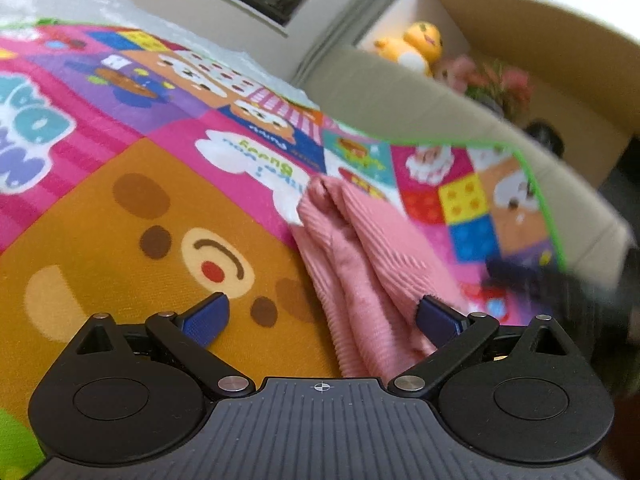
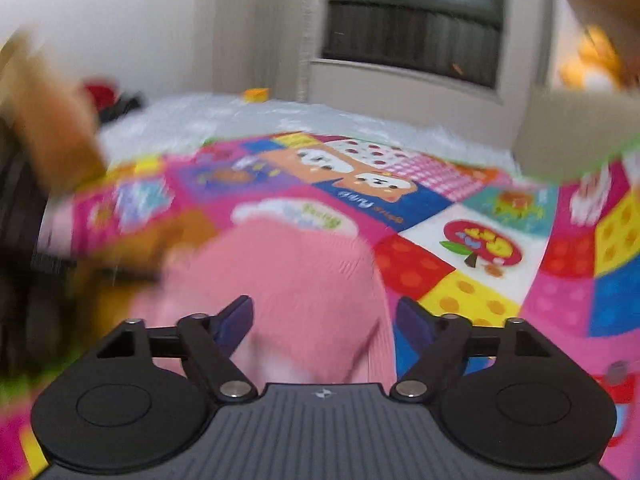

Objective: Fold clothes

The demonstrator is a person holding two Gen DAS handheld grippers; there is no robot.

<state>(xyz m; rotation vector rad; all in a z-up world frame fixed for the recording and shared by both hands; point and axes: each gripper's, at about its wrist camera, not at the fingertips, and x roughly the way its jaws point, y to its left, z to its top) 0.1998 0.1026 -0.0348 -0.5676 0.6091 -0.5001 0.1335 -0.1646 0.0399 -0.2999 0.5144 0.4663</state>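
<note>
A pink ribbed garment (image 1: 360,256) lies bunched on the colourful cartoon play mat (image 1: 120,216). In the left wrist view my left gripper (image 1: 322,312) is open, its blue pads wide apart; the cloth runs past the right pad (image 1: 436,318) and nothing is clamped. In the blurred right wrist view the same pink garment (image 2: 296,272) lies spread ahead of and under my right gripper (image 2: 324,316), which is open with the cloth between the blue pads (image 2: 236,320) but not pinched.
The mat's green-trimmed edge (image 1: 536,188) ends at the right, with a beige cushion (image 1: 400,96) beyond. A cardboard box (image 1: 540,40) holds yellow plush toys (image 1: 420,44) and flowers. White bubble wrap (image 2: 280,120) lies behind the mat below a window (image 2: 416,24). A dark blurred shape (image 1: 532,280) is at the mat's right edge.
</note>
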